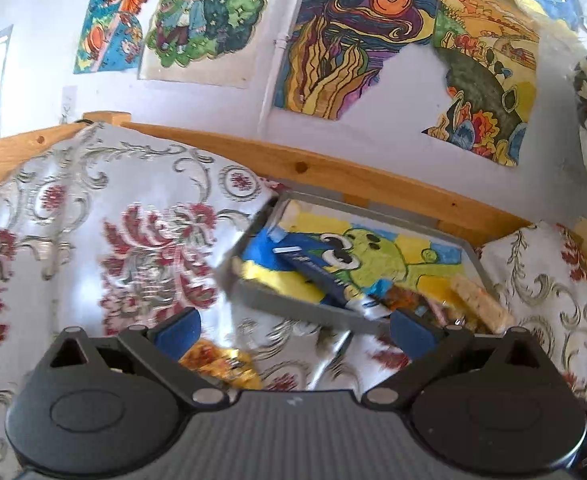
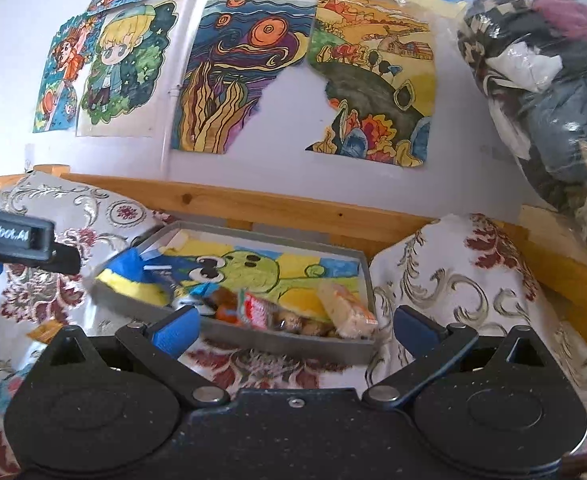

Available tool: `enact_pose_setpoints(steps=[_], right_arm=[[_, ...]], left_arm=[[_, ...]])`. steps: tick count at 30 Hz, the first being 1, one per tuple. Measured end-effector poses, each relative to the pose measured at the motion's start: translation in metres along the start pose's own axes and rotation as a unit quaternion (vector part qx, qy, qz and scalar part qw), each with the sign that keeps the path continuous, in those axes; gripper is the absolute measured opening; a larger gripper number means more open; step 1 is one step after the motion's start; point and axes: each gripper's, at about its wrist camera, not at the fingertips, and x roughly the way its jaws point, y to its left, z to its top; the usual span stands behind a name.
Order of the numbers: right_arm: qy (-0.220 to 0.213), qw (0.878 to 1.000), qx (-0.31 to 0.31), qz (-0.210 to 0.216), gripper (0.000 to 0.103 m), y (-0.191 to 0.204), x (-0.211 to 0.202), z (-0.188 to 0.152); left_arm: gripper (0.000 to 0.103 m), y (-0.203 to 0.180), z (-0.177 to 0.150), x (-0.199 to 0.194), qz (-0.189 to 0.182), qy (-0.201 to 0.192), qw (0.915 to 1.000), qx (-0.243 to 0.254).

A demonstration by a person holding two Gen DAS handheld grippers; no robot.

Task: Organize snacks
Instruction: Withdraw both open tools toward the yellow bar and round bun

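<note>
Left gripper: jaws spread wide, nothing between its 2 blue pads. It hangs above a floral cloth, with an orange-yellow snack packet lying on the cloth just below and between the jaws. Right gripper: jaws equally wide apart, empty, facing the near wall of a grey tray.

The tray rests on the cloth against a wooden rail and is lined with a drawing of a green cartoon creature. Inside, toward the near wall: a dark blue wrapped bar lying diagonally, its silver end over the near rim; a red-and-white packet; a pale crispy bar at the near right corner; other small wrapped snacks between them, too blurred to identify. A blue-and-yellow item occupies the left end.

The left gripper appears at the left edge of the right wrist view, beside the tray. Coloured drawings hang on the wall above the rail; a clear bag of clothing sits at right.
</note>
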Motion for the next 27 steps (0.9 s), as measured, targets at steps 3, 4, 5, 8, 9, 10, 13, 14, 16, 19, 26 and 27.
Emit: enact_pose_setpoints(steps=[3,4,5,8,9,10,13,14,16,19,26,27], right_arm=[[0.012,1.000,0.013,-0.004,0.102,0.005,-0.020,-0.003],[0.019,1.000,0.014,-0.008,0.102,0.007,-0.026,-0.005],[0.026,0.999,0.015,-0.012,0.102,0.009,-0.031,-0.008],[0.049,0.998,0.023,-0.020,0.102,0.015,-0.045,-0.014],[0.055,0.998,0.028,-0.021,0.102,0.015,-0.049,-0.016],[0.059,0.997,0.035,-0.020,0.102,0.017,-0.054,-0.017],[0.073,0.996,0.046,-0.011,0.102,0.022,-0.067,-0.020],[0.076,0.996,0.043,-0.008,0.102,0.025,-0.071,-0.021],[0.079,0.996,0.033,-0.003,0.102,0.033,-0.079,-0.023],[0.086,0.996,0.019,0.003,0.102,0.042,-0.087,-0.026],[0.137,0.990,-0.002,0.018,0.102,0.055,-0.080,-0.032],[0.149,0.989,-0.008,0.021,0.102,0.057,-0.077,-0.034]], left_arm=[[0.102,0.013,-0.008,-0.016,0.000,0.000,1.0000,0.005],[0.102,0.017,-0.011,-0.020,0.001,0.002,1.0000,0.006],[0.102,0.021,-0.013,-0.025,0.002,0.004,1.0000,0.007],[0.102,0.034,-0.022,-0.042,0.001,0.006,0.9999,0.012],[0.102,0.038,-0.025,-0.046,0.002,0.008,0.9999,0.013],[0.102,0.041,-0.028,-0.051,0.004,0.009,0.9998,0.015],[0.102,0.052,-0.036,-0.063,0.007,0.014,0.9997,0.021],[0.102,0.055,-0.040,-0.066,0.007,0.016,0.9996,0.021],[0.102,0.063,-0.046,-0.072,0.005,0.018,0.9996,0.021],[0.102,0.073,-0.058,-0.077,0.010,0.018,0.9995,0.023],[0.102,0.092,-0.082,-0.070,0.026,0.077,0.9966,0.015],[0.102,0.093,-0.084,-0.066,0.030,0.089,0.9954,0.019]])
